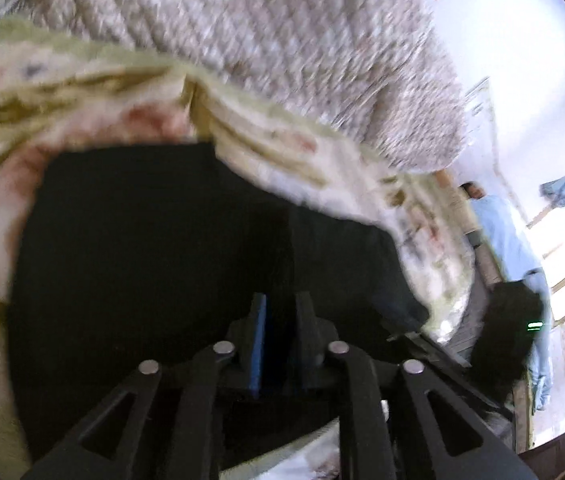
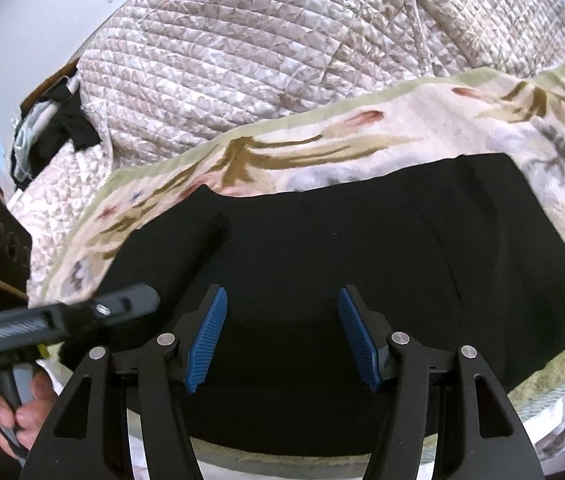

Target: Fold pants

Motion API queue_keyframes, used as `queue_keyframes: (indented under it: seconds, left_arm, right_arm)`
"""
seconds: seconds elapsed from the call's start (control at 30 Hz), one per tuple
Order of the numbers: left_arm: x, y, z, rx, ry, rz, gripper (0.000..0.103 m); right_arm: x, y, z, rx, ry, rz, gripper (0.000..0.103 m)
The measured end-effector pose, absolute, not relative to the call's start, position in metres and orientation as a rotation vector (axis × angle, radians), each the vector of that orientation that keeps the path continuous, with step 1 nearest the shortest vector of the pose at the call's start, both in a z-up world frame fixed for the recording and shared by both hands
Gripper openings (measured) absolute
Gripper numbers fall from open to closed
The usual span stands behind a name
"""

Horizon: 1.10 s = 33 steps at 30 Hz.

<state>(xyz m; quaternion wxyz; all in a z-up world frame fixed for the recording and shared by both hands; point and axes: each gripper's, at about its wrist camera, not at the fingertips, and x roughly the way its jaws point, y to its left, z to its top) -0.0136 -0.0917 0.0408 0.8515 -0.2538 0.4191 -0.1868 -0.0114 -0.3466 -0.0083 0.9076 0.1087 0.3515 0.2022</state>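
A: The grippers?
B: Right gripper (image 2: 282, 336) has its jaws wide apart, nothing between them. Left gripper (image 1: 278, 344) shows a narrow gap, nothing pinched.
A: The black pants (image 2: 322, 248)?
B: Flat at twelve o'clock of both, on the floral blanket (image 2: 362, 140).

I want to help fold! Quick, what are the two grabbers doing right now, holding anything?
Left gripper: open only a crack, nothing between its fingers, above the black pants.
Right gripper: wide open, empty, over the pants.
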Motion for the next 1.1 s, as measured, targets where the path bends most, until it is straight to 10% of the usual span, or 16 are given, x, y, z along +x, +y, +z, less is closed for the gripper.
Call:
queue_keyframes:
  seconds: [0.8, 0.93, 1.1]
  left_arm:
    - [-0.045, 0.002, 0.019, -0.396, 0.849, -0.086, 0.030]
    - [-0.045, 0.003, 0.019, -0.393, 0.845, -0.075, 0.030]
    - [-0.047, 0.003, 0.022, -0.382, 0.831, -0.085, 0.030]
  right_arm:
    - [0.041, -0.276, -0.028, 0.318, 0.964, 0.701, 0.058]
    - [0.040, -0.276, -0.039, 0.355, 1.015, 0.720, 0.004]
    - [0.041, -0.288, -0.026, 0.387, 0.962, 0.737, 0.002]
